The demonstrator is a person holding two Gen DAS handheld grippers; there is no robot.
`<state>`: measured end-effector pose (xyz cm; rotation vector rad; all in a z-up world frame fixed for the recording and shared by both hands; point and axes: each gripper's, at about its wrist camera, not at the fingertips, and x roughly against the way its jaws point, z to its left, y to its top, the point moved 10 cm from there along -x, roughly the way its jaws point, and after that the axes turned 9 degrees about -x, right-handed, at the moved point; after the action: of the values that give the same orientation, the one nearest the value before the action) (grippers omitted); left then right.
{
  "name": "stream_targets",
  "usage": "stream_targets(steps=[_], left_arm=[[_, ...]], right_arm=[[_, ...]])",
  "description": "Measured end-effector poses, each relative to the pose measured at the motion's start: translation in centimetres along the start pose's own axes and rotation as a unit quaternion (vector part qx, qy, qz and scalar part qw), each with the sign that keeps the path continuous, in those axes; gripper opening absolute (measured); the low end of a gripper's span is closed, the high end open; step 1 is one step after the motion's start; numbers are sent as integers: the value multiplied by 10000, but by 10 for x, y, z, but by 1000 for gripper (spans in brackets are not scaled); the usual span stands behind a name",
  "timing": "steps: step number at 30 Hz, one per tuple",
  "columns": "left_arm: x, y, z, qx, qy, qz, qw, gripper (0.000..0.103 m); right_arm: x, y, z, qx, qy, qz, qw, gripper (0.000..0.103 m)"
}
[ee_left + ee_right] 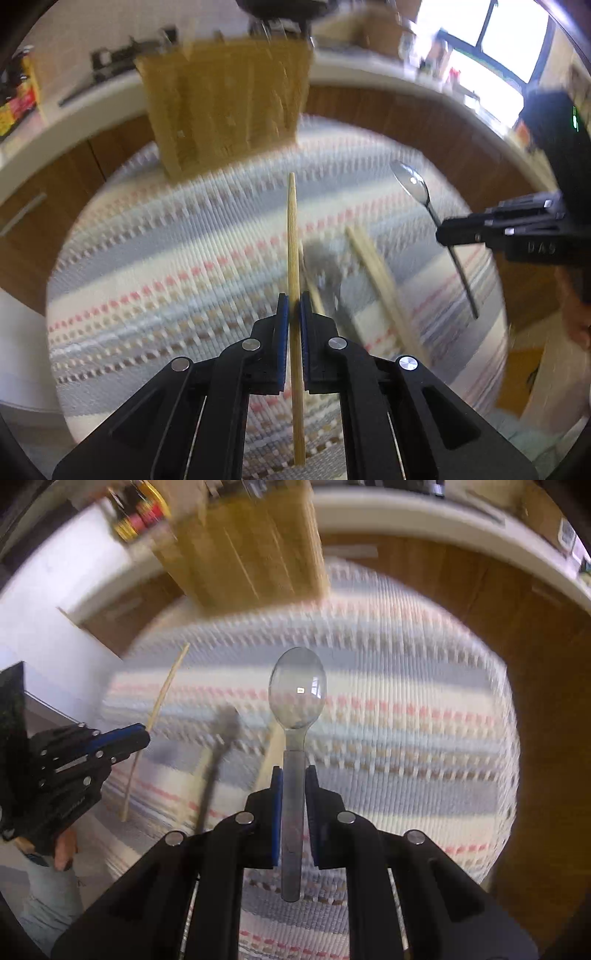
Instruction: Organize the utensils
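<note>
The left gripper pinches a slim pale wooden chopstick between its blue-padded fingers, the stick running straight forward past the fingertips and back between the arms, lifted above the striped woven mat on the worktop. The right gripper is clamped on the grey handle of a clear plastic spoon, bowl pointing forward beyond the fingertips. A second wooden chopstick lies on the mat between the two grippers. A blurred tan wooden utensil block stands at the mat's far edge.
</note>
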<state>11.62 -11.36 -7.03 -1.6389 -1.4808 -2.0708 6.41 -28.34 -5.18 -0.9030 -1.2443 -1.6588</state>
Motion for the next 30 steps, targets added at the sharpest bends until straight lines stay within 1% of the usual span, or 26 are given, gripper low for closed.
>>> stream_targets(steps=[3, 4, 5, 6, 7, 8, 9, 10, 11, 13, 14, 15, 16, 18, 20, 22, 24, 25, 26, 27, 28, 30], left_arm=[[31, 31, 14, 269, 62, -660, 9974, 3], [45, 47, 20, 382, 81, -967, 9946, 3], [54, 55, 26, 450, 88, -1153, 9923, 3], [66, 68, 33, 546, 107, -1399, 9886, 3], [76, 82, 40, 636, 129, -1645, 9842, 4], [86, 91, 45, 691, 143, -1813, 9809, 4], [97, 102, 52, 762, 167, -2028, 9761, 4], [107, 117, 61, 857, 230, -2280, 9696, 4], [112, 126, 66, 918, 279, -2400, 9660, 4], [124, 148, 78, 1045, 324, -2712, 9563, 4], [130, 161, 83, 1081, 356, -2927, 9494, 4], [134, 172, 89, 1101, 478, -3115, 9427, 4], [137, 178, 93, 1112, 589, -3216, 9385, 4], [137, 195, 105, 1141, 834, -3487, 9265, 4], [134, 206, 114, 1150, 916, -3706, 9171, 4], [133, 214, 122, 1145, 1004, -3862, 9098, 4], [126, 219, 130, 1165, 1142, -4048, 8997, 4], [126, 221, 133, 1170, 1187, -4086, 8974, 4], [118, 226, 139, 1190, 1276, -4121, 8943, 4], [111, 227, 142, 1204, 1310, -4095, 8948, 4], [98, 228, 146, 1222, 1326, -3986, 8992, 4], [82, 223, 151, 1246, 1408, -3868, 9028, 4]], right_arm=[[36, 26, 12, 135, 272, -616, 9976, 10], [51, 38, 15, 170, 346, -863, 9955, 10], [58, 46, 14, 206, 390, -1038, 9936, 10], [72, 57, 16, 272, 426, -1326, 9899, 10], [76, 65, 26, 308, 426, -1503, 9872, 10], [83, 76, 28, 367, 436, -1734, 9832, 10], [92, 87, 30, 412, 447, -1941, 9791, 10], [99, 98, 32, 440, 484, -2121, 9751, 10], [97, 114, 35, 456, 520, -2242, 9721, 10], [111, 133, 41, 500, 564, -2536, 9644, 10], [108, 146, 46, 515, 551, -2660, 9610, 10], [105, 160, 49, 545, 528, -2807, 9568, 10], [107, 169, 52, 580, 509, -2923, 9532, 10], [106, 194, 63, 666, 421, -3171, 9451, 10], [99, 220, 67, 722, 399, -3333, 9392, 10], [92, 239, 64, 775, 109, -3561, 9311, 10], [82, 251, 66, 908, -40, -3716, 9239, 10], [76, 256, 68, 989, -80, -3781, 9204, 10], [69, 260, 70, 1017, -92, -3785, 9200, 10], [60, 264, 71, 1016, -47, -3759, 9211, 10], [56, 267, 72, 1005, -3, -3754, 9214, 10], [44, 278, 72, 918, 13, -3884, 9169, 10]])
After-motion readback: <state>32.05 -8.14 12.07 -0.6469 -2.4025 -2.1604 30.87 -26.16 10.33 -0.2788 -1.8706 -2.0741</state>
